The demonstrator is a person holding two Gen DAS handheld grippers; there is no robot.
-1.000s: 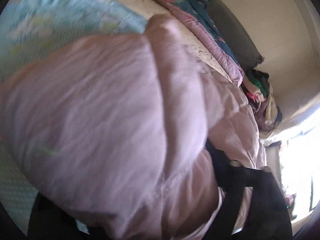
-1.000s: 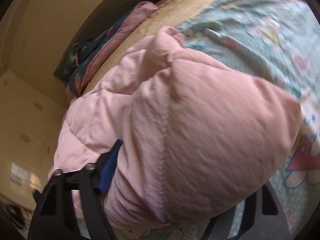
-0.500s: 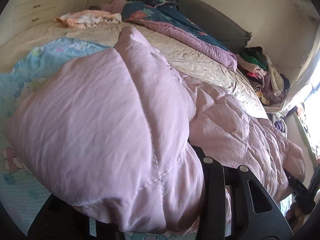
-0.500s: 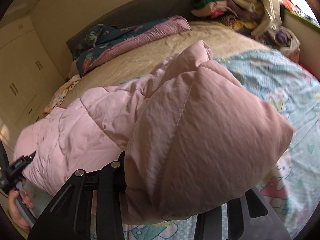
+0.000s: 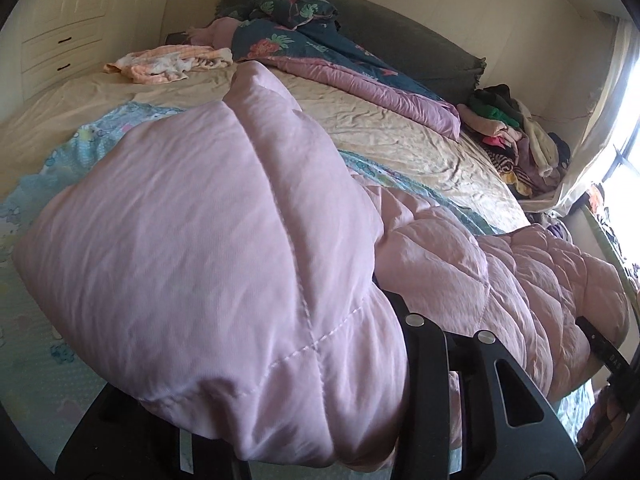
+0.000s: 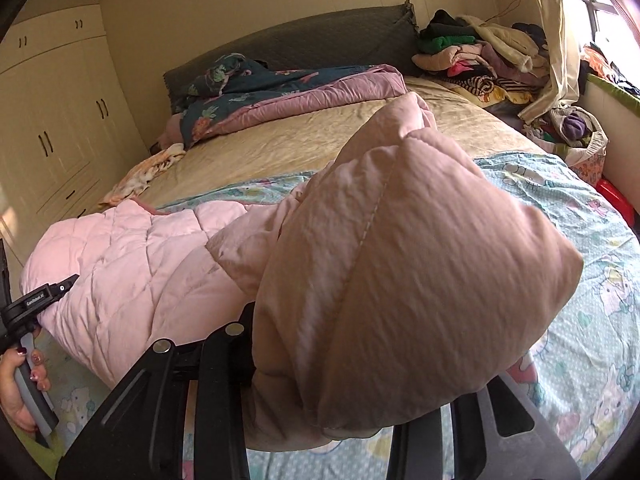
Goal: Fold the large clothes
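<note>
1. Clearly mid-fold: the pale pink quilted padded coat (image 5: 208, 240) lies across the cartoon-print blue sheet (image 6: 592, 280) on the bed, each end lifted.
2. The left gripper (image 5: 304, 412) and right gripper (image 6: 320, 408) are each clamped on a bunched end of it.
3. Next, I judge, both ends go inward together and level.
4. No containers visible; a heap of loose clothes (image 6: 476, 56) sits by the headboard.

left gripper (image 5: 280, 420) enters from 6 o'clock, jaws clamped on fabric. right gripper (image 6: 320, 412) enters from 6 o'clock, likewise clamped. left hand (image 6: 18, 396), at 8 o'clock, grips its handle.
</note>
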